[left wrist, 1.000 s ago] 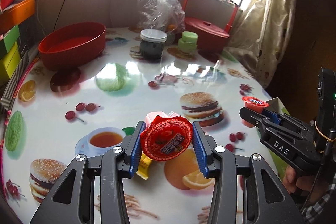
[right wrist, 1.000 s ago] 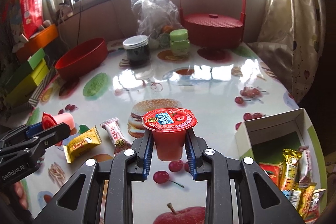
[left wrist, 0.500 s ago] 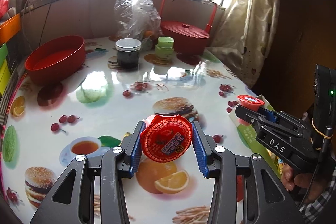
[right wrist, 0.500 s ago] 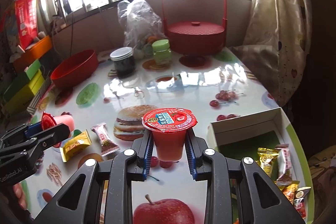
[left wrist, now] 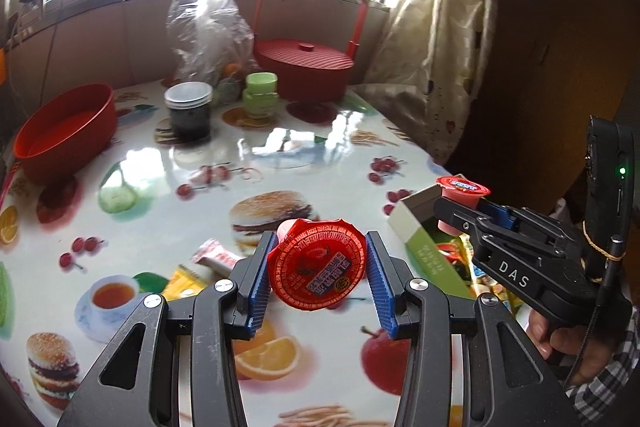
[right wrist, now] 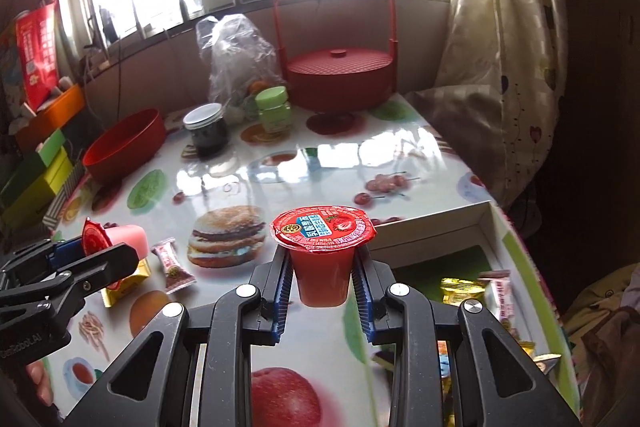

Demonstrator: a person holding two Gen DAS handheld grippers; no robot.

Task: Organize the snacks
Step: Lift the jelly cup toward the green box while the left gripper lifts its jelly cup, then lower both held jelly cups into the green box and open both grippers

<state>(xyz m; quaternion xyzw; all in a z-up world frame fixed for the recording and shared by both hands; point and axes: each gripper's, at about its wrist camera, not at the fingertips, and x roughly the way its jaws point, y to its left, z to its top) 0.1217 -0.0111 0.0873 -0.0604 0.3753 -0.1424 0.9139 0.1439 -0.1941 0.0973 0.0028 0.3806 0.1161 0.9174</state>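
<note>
meanwhile each hand-held gripper [left wrist: 316, 277] [right wrist: 322, 277] clamps 1 red jelly cup [left wrist: 318, 273] [right wrist: 323, 251], beside the open box [right wrist: 516, 251] holding wrapped snacks [right wrist: 460, 289].

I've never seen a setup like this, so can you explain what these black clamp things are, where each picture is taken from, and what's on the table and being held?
No robot here: a person holds a hand-operated two-finger gripper in each hand, each carrying a wide-angle camera looking along its fingers.

One picture comes from the left gripper, the other from the right gripper; each also shows the other gripper at its edge.

The left one grips a jelly cup with pink body, tilted so its red foil lid faces the camera. The right grips an upright red jelly cup by its sides.

On the food-print table lie two wrapped sweets, a red bowl, a dark jar, a green jar, a plastic bag and a lidded red basket. At the right, an open box holds wrapped snacks.
</note>
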